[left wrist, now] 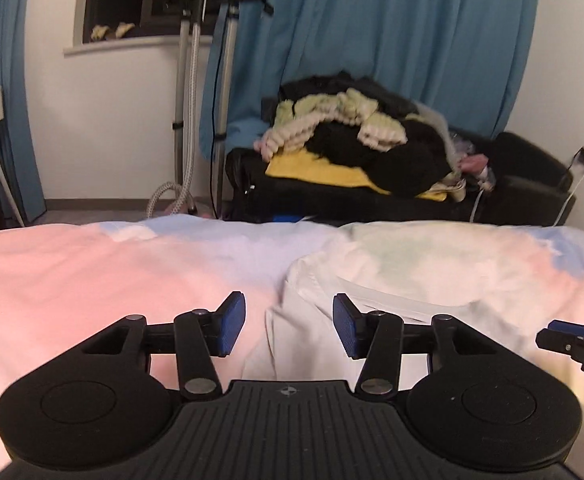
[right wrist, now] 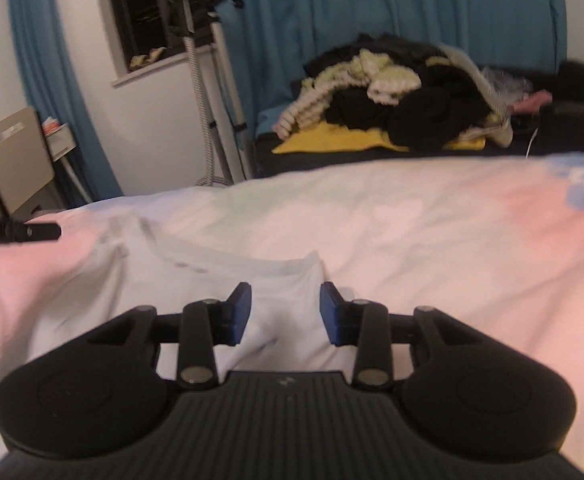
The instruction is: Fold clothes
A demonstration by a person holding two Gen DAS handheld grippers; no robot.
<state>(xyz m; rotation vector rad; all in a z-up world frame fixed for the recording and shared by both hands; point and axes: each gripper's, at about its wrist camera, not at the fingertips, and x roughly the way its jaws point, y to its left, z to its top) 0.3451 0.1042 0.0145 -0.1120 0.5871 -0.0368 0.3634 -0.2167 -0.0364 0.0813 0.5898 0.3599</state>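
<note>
Left tool first: its blue pads stand well apart, about half spread, and nothing is pinched between them. Behind the gap lies the left edge of a white garment, with the pink part of the bedspread to its left. Whether the pads brush the cloth I cannot tell; they press on nothing.

The white garment is spread flat on the bed, its neckline showing as a pale curved band in the left wrist view. The bedspread beneath it runs pink, pale blue and cream.

At the right edge of the left wrist view, the tip of the right tool pokes in, low over the garment's far side.

Now the right tool from its own camera: the blue pads are parted too, a narrower gap than the left one, and they grip nothing. A corner of the white garment lies behind and below the gap, with a raised fold peaking just beyond the pads. The left tool shows as a dark bar at the left edge.

Beyond the bed, a heap of clothes, black, cream and yellow, sits on a dark sofa against blue curtains.
</note>
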